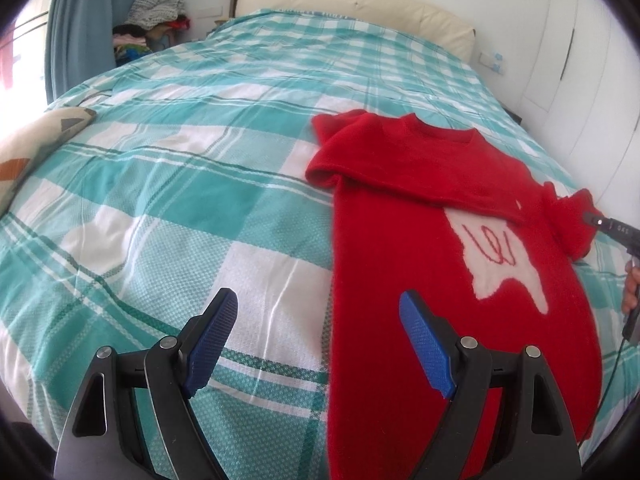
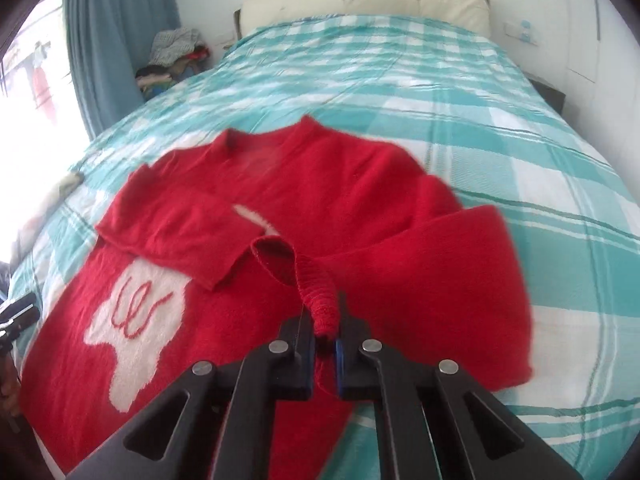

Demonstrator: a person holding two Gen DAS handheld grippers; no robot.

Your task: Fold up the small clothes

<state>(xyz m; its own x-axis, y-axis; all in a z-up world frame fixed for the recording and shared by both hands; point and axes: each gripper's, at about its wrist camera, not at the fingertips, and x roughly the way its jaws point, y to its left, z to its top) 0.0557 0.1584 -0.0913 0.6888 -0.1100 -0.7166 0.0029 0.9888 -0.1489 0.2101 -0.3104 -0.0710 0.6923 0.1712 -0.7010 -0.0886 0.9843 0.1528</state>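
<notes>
Here a red sweater [image 1: 400, 248] lies flat on the teal-and-white checked bedspread [image 1: 180, 200], filling the right half of the left wrist view, with one sleeve [image 1: 400, 176] folded across its chest above a white patch [image 1: 504, 256]. The left gripper [image 1: 320, 316] hangs at lower centre, its blue pads [image 1: 212, 344] spread wide with nothing between them, over the sweater's left edge. In the right wrist view, the right gripper [image 2: 323, 344] at lower centre is clamped on the ribbed cuff [image 2: 320, 304] of the other sleeve, lifted off the sweater body.
</notes>
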